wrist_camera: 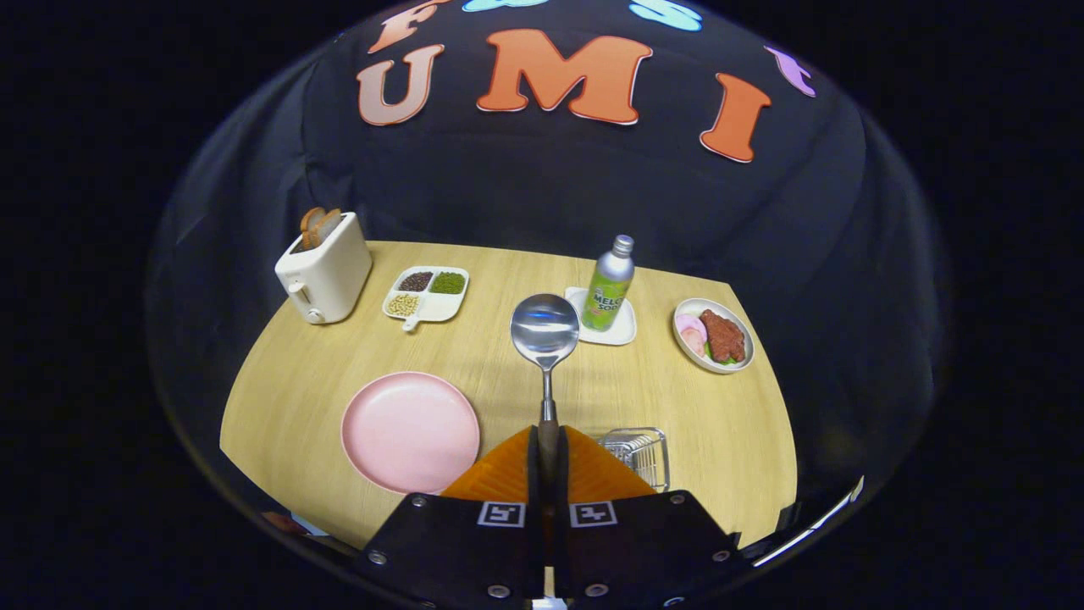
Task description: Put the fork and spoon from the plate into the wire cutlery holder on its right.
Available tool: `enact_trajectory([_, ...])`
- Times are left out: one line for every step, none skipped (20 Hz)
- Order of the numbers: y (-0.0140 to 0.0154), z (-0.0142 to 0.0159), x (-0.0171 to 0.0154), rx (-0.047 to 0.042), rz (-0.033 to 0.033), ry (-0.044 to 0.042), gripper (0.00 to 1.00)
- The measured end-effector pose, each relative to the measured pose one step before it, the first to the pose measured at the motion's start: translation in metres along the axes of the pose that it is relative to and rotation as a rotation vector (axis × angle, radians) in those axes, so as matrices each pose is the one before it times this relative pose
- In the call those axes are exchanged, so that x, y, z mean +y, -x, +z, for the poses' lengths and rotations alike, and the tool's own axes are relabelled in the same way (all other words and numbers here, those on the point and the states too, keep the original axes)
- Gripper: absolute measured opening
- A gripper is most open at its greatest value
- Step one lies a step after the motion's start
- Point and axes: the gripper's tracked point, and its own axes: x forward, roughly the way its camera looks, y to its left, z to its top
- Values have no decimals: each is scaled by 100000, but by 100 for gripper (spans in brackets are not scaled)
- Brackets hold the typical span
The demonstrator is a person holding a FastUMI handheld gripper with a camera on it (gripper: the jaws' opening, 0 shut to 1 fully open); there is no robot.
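Note:
My gripper (547,442) is shut on the dark handle of a metal spoon (544,329), which sticks out straight ahead with its bowl raised above the table. The pink plate (410,430) lies bare on the wooden table, just left of the fingers. The wire cutlery holder (637,453) stands just right of the fingers, partly hidden behind them. What is inside the holder I cannot tell.
Across the far side of the table (677,407) stand a cream toaster (324,269) with bread, a divided dish of beans (426,294), a green bottle (608,288) on a white coaster, and a plate of meat (714,335).

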Motion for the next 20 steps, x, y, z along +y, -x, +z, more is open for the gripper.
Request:
enact_trajectory([-43,-141,-817,1084,-430,-819,5])
enact_trajectory([-12,-121,-813,931,-407,463,5])
enact_trajectory([-238,-293,-1031,1118,-1837,1656,5])
enact_trajectory([-224,-499,-916,1707,-1753,2091,5])
enact_trajectory([28,-349,-652,1963,-1285,1110,5])
enact_trajectory([6,-407,-471,1926,-569,482,5])
enact_trajectory([111,-424,-620,1134,-324,366,5])
enact_trajectory([-167,-499,-588,1866,-728,1057,5])
enact_trajectory([-237,-622,-514,2065,-758,1151,5])
enact_trajectory([-202,-610,-467,2598,-193,1247,5])
enact_trajectory([-550,-497,-311,2810,-886,1087,5])
enact_trajectory([-421,-707,-618,2787,-1411,856,5])
enact_trajectory([-410,-517,-337,2352,-451,747,5])
enact_trajectory([-288,-507,-191,2326,347,685,5])
enact_trajectory([-149,-519,-192,2342,495,555,5])
enact_trajectory([-274,-571,-247,2353,233,663,5])
enact_trajectory([-269,-603,-358,2699,-379,549,5])
enact_trajectory([-378,-505,-334,2575,-894,669,6])
enact_trajectory([-401,-437,-195,1965,-609,1122,6])
enact_trajectory([-468,-421,-109,2031,-6,1221,6])
